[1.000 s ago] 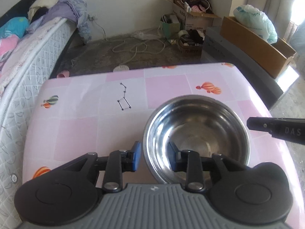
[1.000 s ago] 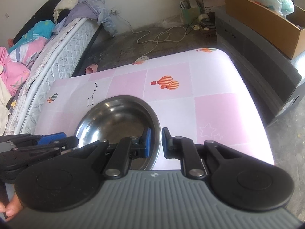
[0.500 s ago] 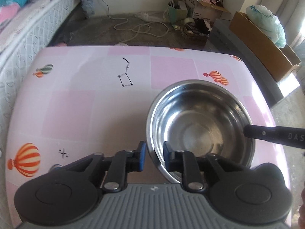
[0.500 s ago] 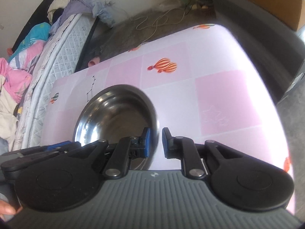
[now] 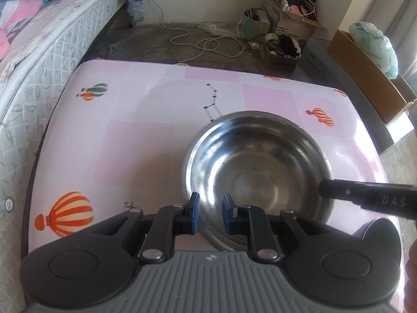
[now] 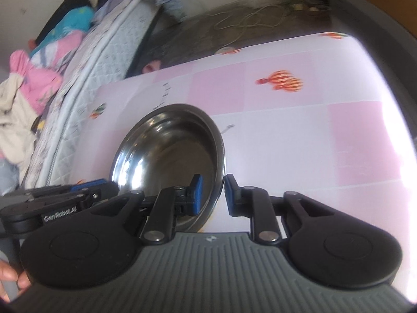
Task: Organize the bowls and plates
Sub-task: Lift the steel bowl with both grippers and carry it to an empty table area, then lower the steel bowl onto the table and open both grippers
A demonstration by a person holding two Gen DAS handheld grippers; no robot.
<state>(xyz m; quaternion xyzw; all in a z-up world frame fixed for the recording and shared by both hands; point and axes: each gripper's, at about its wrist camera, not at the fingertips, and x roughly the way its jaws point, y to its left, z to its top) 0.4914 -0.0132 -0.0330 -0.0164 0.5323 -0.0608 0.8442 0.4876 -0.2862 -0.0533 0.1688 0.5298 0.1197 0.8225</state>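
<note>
We see a steel bowl (image 5: 260, 172) over a table (image 5: 125, 146) covered in a pink-and-white checked cloth printed with balloons (image 5: 65, 217).

Left tongs (image 5: 210, 215): narrow, astride the near-left rim of the bowl, one blue pad (image 5: 195, 212) outside the wall and the other inside. The gap has closed within the last second, then held. The pads sit tight to the thin wall, and we read this as a grip on the bowl.

Right tongs (image 6: 212, 195): also narrow, astride the rim on the opposite side. The inner pad (image 6: 197, 195) is inside the bowl; the outer pad meets the rim edge. These jaws have just been opening a little, with the rim between them. We cannot tell whether both pads press on the steel.

In the left wrist view, the right tongs enter from the right as a dark bar reaching the far rim. In the right wrist view, the left tongs show at lower left, marked with white lettering, against the bowl's other side.

The bowl looks tilted in the right wrist view, its open mouth turned toward the bed (image 6: 86, 60). We cannot tell whether its base touches the table.

Beyond the table: a bare floor with a white cable (image 5: 208, 45), cardboard boxes (image 5: 294, 23) by the wall, and part of a hand (image 6: 10, 281) at the lower left edge.
</note>
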